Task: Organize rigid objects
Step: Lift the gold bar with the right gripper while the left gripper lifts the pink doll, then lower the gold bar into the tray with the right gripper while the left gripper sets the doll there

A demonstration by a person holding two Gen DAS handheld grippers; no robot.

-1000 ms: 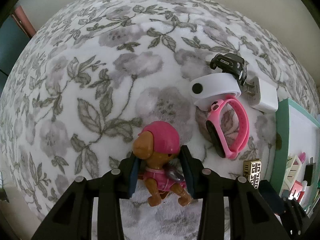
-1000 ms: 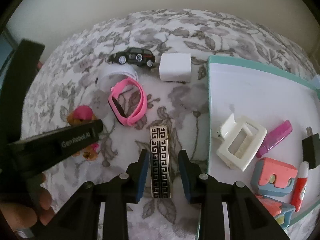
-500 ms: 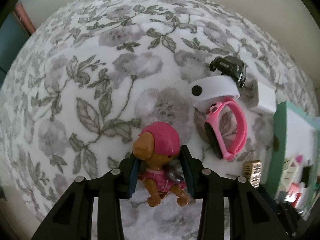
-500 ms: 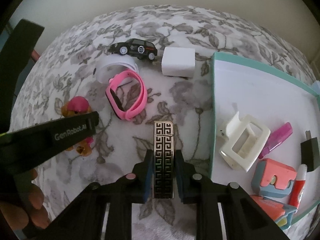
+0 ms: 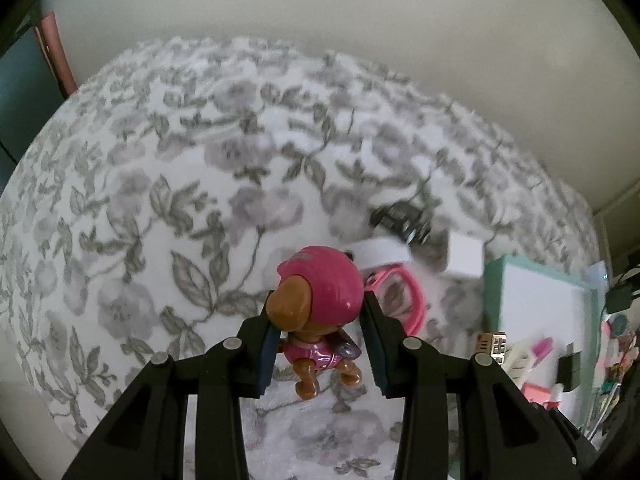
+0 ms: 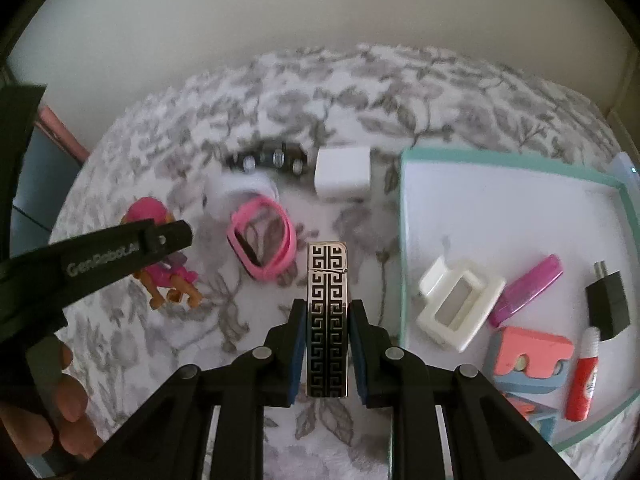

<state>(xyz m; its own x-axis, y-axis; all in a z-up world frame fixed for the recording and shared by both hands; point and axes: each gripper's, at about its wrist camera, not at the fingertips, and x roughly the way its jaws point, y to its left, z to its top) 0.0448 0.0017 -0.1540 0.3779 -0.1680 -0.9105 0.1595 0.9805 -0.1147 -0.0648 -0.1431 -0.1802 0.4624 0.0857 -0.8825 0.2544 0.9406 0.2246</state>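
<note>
I see the pink silicone wristband lying on the floral-print cloth, before the white band and black toy car. The white cube charger sits right of the car; the teal-rimmed tray lies right again.

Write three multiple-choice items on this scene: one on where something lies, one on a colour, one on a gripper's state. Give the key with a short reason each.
1. Where does the white hair claw lie?
A. in the teal-rimmed tray
B. on the floral cloth
C. in the left gripper

2. What colour is the wristband?
A. green
B. pink
C. black

3. What is the right gripper doing?
A. open above the tray
B. shut on the toy car
C. shut on the patterned lighter

Key: 1 A, it rests on the tray's white floor; 2 B, a pink loop beside the white band; 3 C, both pads press the lighter's sides.
</note>
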